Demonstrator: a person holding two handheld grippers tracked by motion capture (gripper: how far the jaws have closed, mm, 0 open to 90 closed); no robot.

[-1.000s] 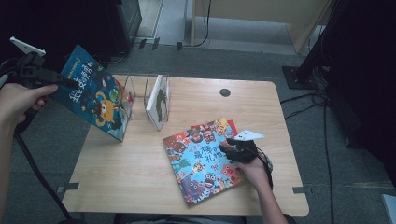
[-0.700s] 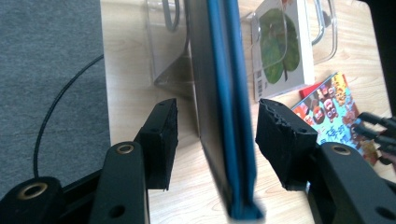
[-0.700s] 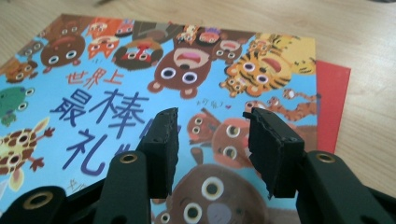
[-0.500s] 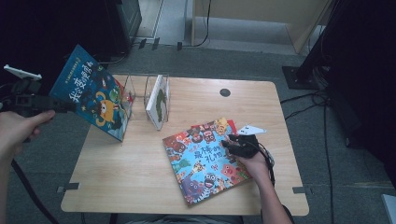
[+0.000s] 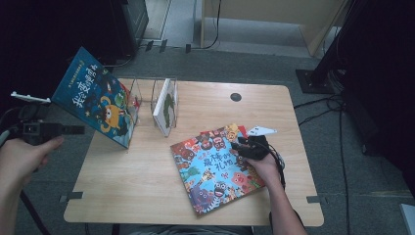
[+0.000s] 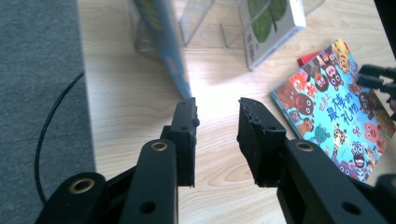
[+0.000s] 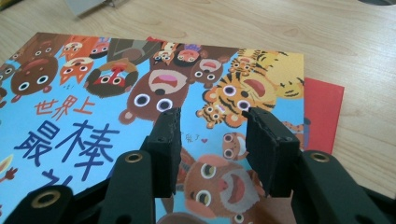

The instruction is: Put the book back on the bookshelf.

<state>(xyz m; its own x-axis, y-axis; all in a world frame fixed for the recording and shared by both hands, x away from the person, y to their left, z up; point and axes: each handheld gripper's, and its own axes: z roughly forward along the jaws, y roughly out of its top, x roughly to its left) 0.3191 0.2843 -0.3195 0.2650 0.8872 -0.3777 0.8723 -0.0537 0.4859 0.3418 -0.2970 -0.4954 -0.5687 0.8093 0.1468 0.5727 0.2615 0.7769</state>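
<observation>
My left gripper (image 6: 215, 140) has its jaws parted and empty, just closing in after letting go of the blue book (image 5: 95, 100), which leans against the clear rack (image 5: 147, 98) at the desk's (image 5: 147, 186) far left. My right gripper (image 7: 212, 149), jaws apart, hovers over the animal book (image 5: 215, 166) lying flat, probably next for the rack

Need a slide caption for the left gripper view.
Left gripper, jaws open and empty, beside the leaning blue book at the clear rack.
</observation>
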